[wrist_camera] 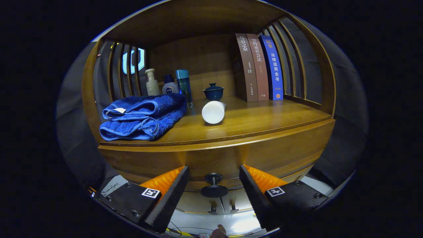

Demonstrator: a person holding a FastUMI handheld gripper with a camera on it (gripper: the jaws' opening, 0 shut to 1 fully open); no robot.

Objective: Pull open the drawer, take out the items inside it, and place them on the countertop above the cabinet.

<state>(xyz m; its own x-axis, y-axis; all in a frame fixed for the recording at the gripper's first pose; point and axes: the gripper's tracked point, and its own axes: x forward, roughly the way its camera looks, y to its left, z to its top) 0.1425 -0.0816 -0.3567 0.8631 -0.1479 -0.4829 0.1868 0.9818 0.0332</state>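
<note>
Gripper view: drawer knob (213, 185) sits between the spread, empty fingers of the gripper (214, 175), stem pointing near

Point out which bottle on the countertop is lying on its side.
The white bottle, lying with its flat end toward the open gripper, in front of the lidded teacup. The cream pump bottle, Nivea bottle and teal bottle stand upright.

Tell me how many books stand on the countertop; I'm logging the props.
3, upright side by side at the countertop's back right: brown book, tan book, blue book. None seems hidden. The hand-held gripper is open around the drawer knob.
</note>
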